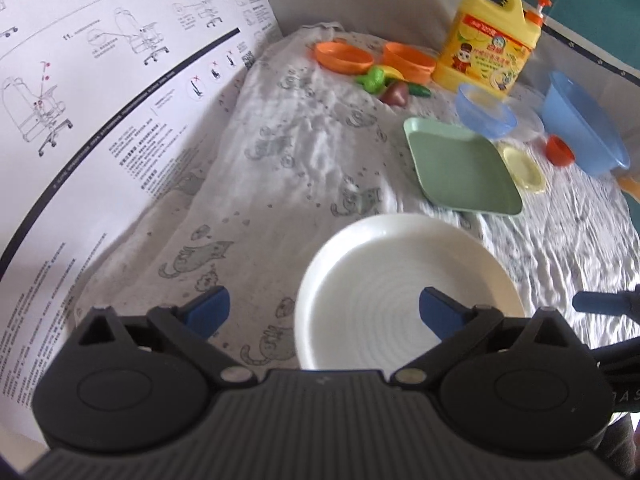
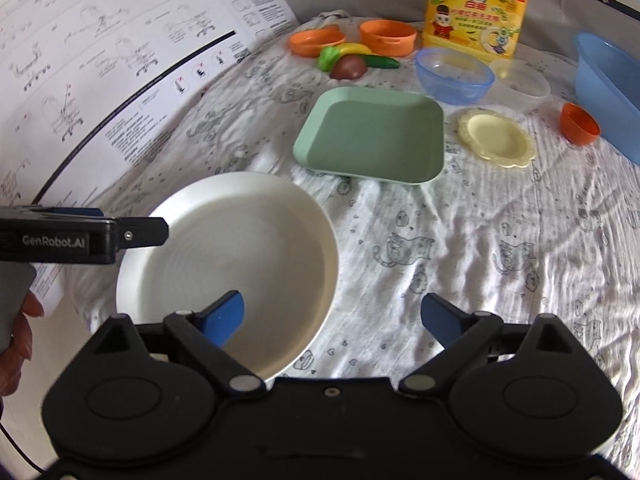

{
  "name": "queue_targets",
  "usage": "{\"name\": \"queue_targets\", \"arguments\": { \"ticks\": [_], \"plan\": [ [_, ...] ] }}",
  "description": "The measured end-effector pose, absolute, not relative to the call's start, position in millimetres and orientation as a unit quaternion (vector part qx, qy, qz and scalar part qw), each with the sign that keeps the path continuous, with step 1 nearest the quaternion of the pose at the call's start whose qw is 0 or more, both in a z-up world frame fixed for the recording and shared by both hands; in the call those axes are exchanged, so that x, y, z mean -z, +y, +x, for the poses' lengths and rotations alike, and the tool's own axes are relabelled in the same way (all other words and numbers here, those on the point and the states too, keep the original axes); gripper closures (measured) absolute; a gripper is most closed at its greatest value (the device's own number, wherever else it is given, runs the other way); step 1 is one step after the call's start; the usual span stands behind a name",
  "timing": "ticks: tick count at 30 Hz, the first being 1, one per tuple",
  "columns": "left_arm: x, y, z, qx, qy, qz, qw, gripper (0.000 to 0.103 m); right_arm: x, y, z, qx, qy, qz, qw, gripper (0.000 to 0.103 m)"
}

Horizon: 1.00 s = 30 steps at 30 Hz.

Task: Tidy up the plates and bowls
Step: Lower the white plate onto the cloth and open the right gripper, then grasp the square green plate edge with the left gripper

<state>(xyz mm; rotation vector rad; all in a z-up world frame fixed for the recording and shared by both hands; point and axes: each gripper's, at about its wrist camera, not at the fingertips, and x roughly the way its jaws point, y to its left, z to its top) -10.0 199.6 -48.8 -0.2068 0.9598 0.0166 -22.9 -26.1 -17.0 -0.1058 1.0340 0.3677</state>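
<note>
**Both grippers spread wide over white plate**

The left gripper [image 1: 324, 312] holds its blue fingers wide apart, gripping nothing, above the round white ribbed plate [image 1: 400, 280] on the cat-print cloth [image 1: 280, 168]. The right gripper [image 2: 332, 316] gapes equally, straddling the plate's right rim. Only the right view shows a hand [image 2: 18, 344] left of the plate.

We hold our left gripper [image 1: 324, 312] tilted downward with its jaws spread wide and nothing between the pads. Our right gripper [image 2: 332, 316] is also tilted down, jaws wide, gripping nothing.
</note>
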Motion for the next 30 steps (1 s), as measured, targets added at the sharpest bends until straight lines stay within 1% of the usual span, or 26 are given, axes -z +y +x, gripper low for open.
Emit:
{"name": "queue_targets", "arguments": {
  "ticks": [8, 15, 28, 29, 30],
  "plan": [
    [39.0, 184.7, 1.5, 0.0, 0.453, -0.073, 0.888, 0.0, 15.6, -44.7, -15.7, -0.158, 0.489, -0.023, 0.858, 0.006],
    [32.3, 162.9, 30.4, 0.011, 0.439, -0.048, 0.897, 0.0, 13.3, -70.0, 2.6, -0.126, 0.484, 0.007, 0.866, 0.006],
    [38.0, 129.9, 101.5, 0.038, 0.431, -0.025, 0.901, 0.0, 12.8, -103.6, 80.6, -0.081, 0.482, 0.072, 0.869, 0.006],
    [41.0, 128.7, 107.7, 0.039, 0.434, -0.025, 0.9, 0.0, 14.8, -102.0, 85.9, -0.081, 0.484, 0.075, 0.868, 0.007],
    [43.9, 127.6, 113.2, 0.038, 0.436, -0.026, 0.899, 0.0, 16.7, -100.3, 91.9, -0.081, 0.485, 0.076, 0.867, 0.011]
  ]
}}
